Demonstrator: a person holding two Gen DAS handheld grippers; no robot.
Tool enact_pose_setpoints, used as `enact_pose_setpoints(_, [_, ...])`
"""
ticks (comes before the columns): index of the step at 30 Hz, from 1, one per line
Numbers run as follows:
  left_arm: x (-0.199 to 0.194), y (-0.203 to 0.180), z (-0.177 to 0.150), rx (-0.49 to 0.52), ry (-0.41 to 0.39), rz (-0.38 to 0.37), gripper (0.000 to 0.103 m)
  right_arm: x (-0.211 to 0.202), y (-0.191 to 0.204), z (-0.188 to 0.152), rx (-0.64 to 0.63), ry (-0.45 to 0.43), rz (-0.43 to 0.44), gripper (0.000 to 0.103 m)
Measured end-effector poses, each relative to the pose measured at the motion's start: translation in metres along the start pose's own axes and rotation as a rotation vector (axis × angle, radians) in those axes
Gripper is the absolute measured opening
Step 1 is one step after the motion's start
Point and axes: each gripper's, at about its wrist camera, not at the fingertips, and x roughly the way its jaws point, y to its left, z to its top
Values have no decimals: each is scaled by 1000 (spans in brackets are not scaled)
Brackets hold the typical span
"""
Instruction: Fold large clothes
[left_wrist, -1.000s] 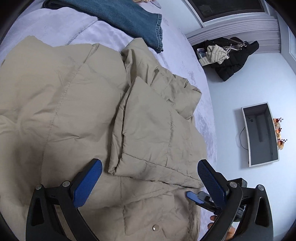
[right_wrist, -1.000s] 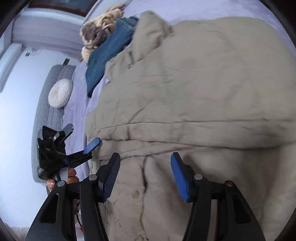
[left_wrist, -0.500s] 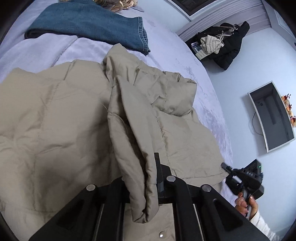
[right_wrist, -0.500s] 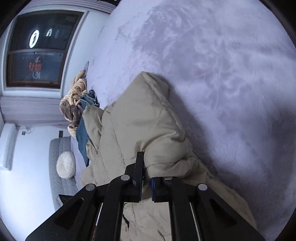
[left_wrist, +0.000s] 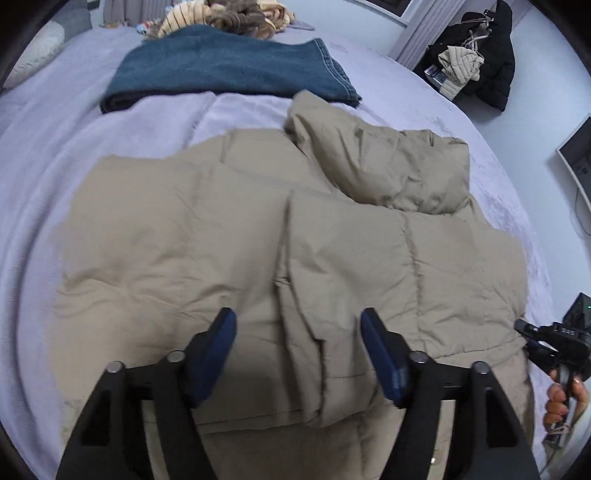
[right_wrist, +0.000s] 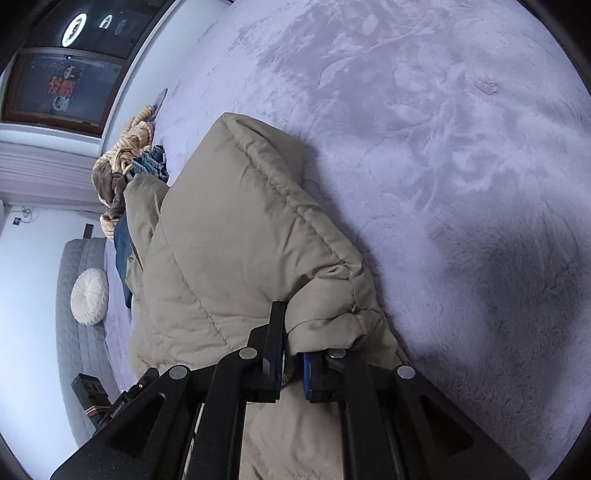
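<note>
Left claw (left_wrist: 297, 354) now released, hovering spread over beige puffer jacket (left_wrist: 236, 258) on bed (left_wrist: 37, 177), sleeve flap dropped beneath. Right claw (right_wrist: 293, 363) clenched on jacket's bunched edge. Probably sleeve fold done; right side next.

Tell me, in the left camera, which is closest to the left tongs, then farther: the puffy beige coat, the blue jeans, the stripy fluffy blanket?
1. Puffy beige quilted coat, right under the open left tongs.
2. Folded blue denim jeans, beyond the coat.
3. Striped brown fluffy blanket, farthest, behind the jeans.
</note>
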Motion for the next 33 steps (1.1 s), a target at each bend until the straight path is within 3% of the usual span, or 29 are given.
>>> enact_pose_setpoints(1, [-5, 5, 1, 2, -7, 16, 74, -6, 1, -1, -3, 16, -9, 21])
enact_pose_setpoints(2, [-10, 10, 1, -1, -3, 18, 74, -12, 3, -4, -10, 24, -17, 34])
enact_pose_setpoints(3, [-13, 15, 2, -14, -5, 14, 62, -20, 5, -8, -22, 30, -25, 50])
enact_pose_setpoints(4, [-16, 20, 3, -26, -8, 4, 34, -28, 7, -13, -30, 29, -34, 55])
enact_pose_setpoints(6, [-16, 24, 7, -36, 11, -11, 16, -43, 10, -22, -57, 18, -62, 55])
enact_pose_setpoints(7, [-18, 21, 8, -31, -1, -14, 16, -51, 13, -25, -77, -2, -81, 55])
enact_pose_setpoints(8, [-21, 18, 10, -19, -13, -17, 16, -60, 16, -26, -101, -36, -98, 47])
enact_pose_setpoints(9, [-23, 13, 13, -5, -22, -26, 16, -67, 19, -24, -125, -69, -111, 22])
enact_pose_setpoints(10, [-26, 7, 15, 10, -30, -44, 16, -72, 23, -18, -153, -97, -133, 11])
enact_pose_setpoints(11, [-26, 0, 16, 22, -39, -57, 16, -74, 27, -12, -168, -114, -155, 7])
enact_pose_setpoints(13, [-22, -19, 22, 52, -47, -77, 16, -73, 33, 3, -184, -135, -151, 8])
enact_pose_setpoints(16, [2, -35, 22, 105, -9, -19, 16, -52, 53, 22, -248, -119, -134, 7])
enact_pose_setpoints(18, [27, -34, 16, 123, 29, 45, 16, -29, 60, 27, -295, -90, -176, 7])
enact_pose_setpoints(23, [45, -33, 10, 147, 21, 58, 16, 15, 44, 29, -307, -50, -265, 2])
enact_pose_setpoints(31, [33, -37, 10, 134, 18, 91, 16, 9, 48, 32, -345, -50, -291, 3])
enact_pose_setpoints(33, [22, -35, 8, 131, 16, 101, 17, 0, 49, 29, -340, -46, -279, 8])
